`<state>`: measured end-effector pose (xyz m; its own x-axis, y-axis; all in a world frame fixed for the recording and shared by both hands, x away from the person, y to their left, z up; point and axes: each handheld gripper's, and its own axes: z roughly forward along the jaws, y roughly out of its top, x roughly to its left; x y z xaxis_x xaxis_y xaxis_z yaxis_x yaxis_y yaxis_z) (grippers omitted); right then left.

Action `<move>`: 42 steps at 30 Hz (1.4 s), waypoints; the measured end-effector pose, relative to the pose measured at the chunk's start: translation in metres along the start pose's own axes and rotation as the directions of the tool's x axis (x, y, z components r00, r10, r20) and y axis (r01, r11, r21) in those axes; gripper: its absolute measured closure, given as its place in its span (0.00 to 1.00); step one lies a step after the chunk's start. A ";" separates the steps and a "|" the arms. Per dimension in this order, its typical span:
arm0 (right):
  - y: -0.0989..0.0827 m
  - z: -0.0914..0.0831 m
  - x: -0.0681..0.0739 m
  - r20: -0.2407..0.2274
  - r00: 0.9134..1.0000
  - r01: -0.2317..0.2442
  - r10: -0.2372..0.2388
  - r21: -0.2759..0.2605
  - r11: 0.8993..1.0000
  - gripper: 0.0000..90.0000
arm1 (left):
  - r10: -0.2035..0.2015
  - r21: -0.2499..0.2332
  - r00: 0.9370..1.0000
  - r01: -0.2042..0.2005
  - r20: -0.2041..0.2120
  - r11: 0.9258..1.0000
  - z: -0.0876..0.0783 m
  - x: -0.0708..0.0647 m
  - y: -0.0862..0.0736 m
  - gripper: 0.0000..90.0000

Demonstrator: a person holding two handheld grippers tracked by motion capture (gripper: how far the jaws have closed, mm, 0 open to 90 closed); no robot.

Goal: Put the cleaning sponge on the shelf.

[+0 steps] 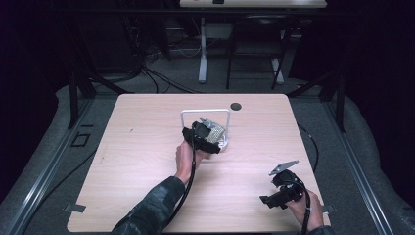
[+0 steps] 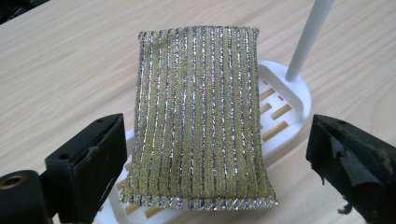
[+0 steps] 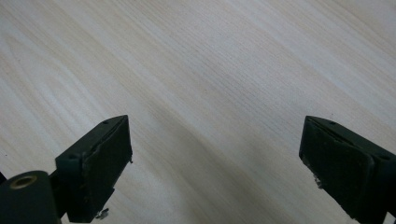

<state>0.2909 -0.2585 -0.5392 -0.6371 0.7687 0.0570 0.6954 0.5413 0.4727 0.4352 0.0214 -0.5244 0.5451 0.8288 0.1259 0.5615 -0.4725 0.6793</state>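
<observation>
The wooden table (image 1: 147, 161) spans the middle of the high view, pale grain running left to right, with a small dark round mark (image 1: 236, 105) near its upper edge.

Just above the table's centre stands a white rack (image 1: 205, 113), a bent white tube forming an open frame over a slotted white base (image 2: 285, 109). In the left gripper view the base sits at centre right and one white post (image 2: 308, 39) rises to the upper right of the frame.

The scouring sponge (image 2: 198, 116), yellow-green with glittering silver stripes, lies on the slotted base in the middle of the left gripper view, its far end tilted up and its near hem at the bottom of the frame. In the high view it appears as a speckled patch (image 1: 214, 131) just right of the left gripper.

The left gripper (image 2: 212, 163), held at the rack at centre frame in the high view, has its jaws spread wide, one at each lower corner of its own view; neither pad presses the sponge lying between them, so the sponge is released.

The right gripper (image 3: 215, 163), at the lower right of the high view and well apart from the rack, has its jaws likewise parted, over bare wood.
</observation>
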 end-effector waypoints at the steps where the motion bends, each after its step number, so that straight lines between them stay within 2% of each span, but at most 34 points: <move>1: 0.000 0.000 0.000 0.000 1.000 0.001 -0.001 0.001 1.000 0.10 | 0.004 0.001 1.000 -0.004 0.004 1.000 -0.001 0.001 -0.001 0.02; 5: 0.000 0.000 0.001 0.007 1.000 0.008 -0.008 0.000 1.000 0.10 | 0.016 -0.011 1.000 -0.016 0.003 1.000 -0.008 0.002 -0.002 0.01; 10: 0.001 0.000 0.001 0.002 1.000 0.001 -0.001 0.004 1.000 0.10 | 0.029 -0.026 0.999 -0.028 0.033 0.999 -0.022 0.006 -0.004 0.00; 15: 0.001 0.001 0.001 0.003 1.000 0.008 -0.008 0.009 1.000 0.10 | 0.063 -0.033 0.997 -0.061 0.054 0.998 -0.040 0.010 -0.012 0.00; 18: 0.001 0.001 0.002 0.005 1.000 0.009 -0.009 0.011 1.000 0.10 | 0.066 -0.036 0.995 -0.064 0.075 0.997 -0.049 0.014 -0.017 0.00; 26: 0.001 0.002 0.002 0.005 1.000 0.003 -0.003 0.008 1.000 0.10 | 0.096 -0.052 0.991 -0.091 0.089 0.994 -0.077 0.022 -0.031 0.00; 35: 0.001 0.003 0.002 0.008 1.000 0.003 -0.003 0.023 1.000 0.10 | 0.088 -0.076 0.990 -0.080 0.111 0.994 -0.106 0.031 -0.048 0.00; 42: 0.001 0.004 0.003 0.012 1.000 0.007 -0.007 0.022 1.000 0.10 | 0.087 -0.067 0.989 -0.080 0.121 0.995 -0.127 0.037 -0.067 0.00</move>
<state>0.2911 -0.2543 -0.5417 -0.6380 0.7688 0.0435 0.6982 0.5536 0.4539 0.3391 0.1220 -0.4738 0.6635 0.7420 0.0961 0.4734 -0.5158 0.7140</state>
